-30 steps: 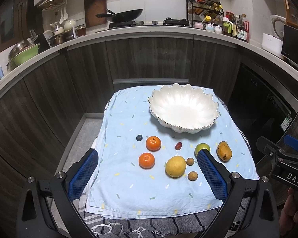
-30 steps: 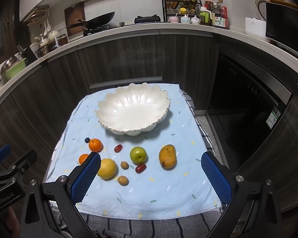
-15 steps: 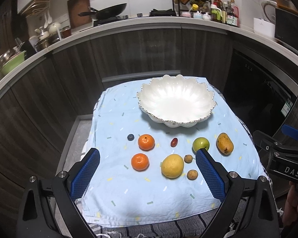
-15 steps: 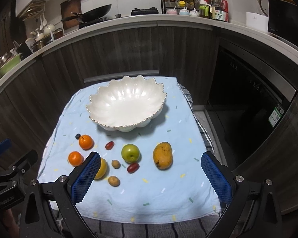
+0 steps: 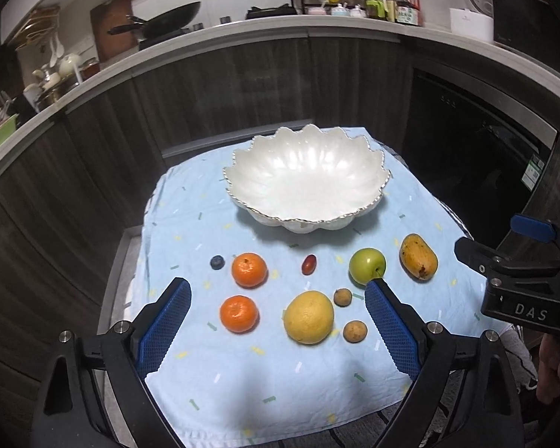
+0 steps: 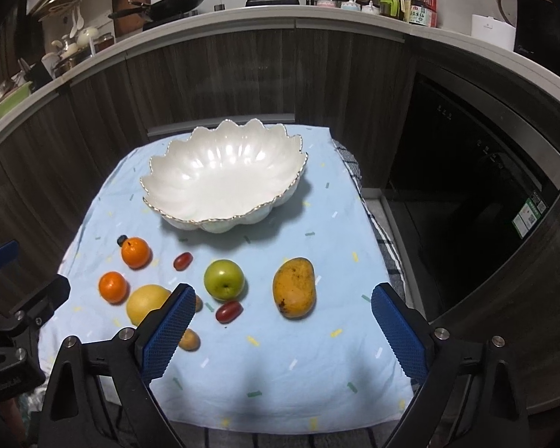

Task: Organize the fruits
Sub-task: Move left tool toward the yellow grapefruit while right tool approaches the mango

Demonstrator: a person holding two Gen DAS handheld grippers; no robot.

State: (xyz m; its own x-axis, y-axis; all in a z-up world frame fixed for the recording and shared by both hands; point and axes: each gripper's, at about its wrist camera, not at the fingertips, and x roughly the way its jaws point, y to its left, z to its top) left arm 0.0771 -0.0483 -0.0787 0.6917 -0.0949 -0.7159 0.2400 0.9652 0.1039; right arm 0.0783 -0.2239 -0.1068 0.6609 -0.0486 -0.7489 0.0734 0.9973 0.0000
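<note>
The white scalloped bowl [image 5: 306, 183] stands empty at the far part of the blue cloth [image 5: 242, 380] on the tabletop, and all the fruits lie on the cloth in front of the bowl, none inside it. The left claw [image 5: 276, 326] hangs above the near fruits with its jaws wide apart but closing, and nothing is pressed between them; the yellow round fruit [image 5: 308, 316] and the nearer mandarin [image 5: 239, 313] show in the gap. The right claw [image 6: 283, 330] is also wide apart and closing, empty, above the near side of the mango [image 6: 294, 287].

In my judgement the main danger is that round fruits roll when a pad touches them from one side. The small brown fruits [image 5: 342, 296] lie just beside the yellow one and could be pushed away. The two claws are near each other, so they could collide over the green apple [image 6: 224, 280].

The mango lies flat; its long axis runs from the bowl toward the near edge of the cloth, with the narrower end toward the bowl.
</note>
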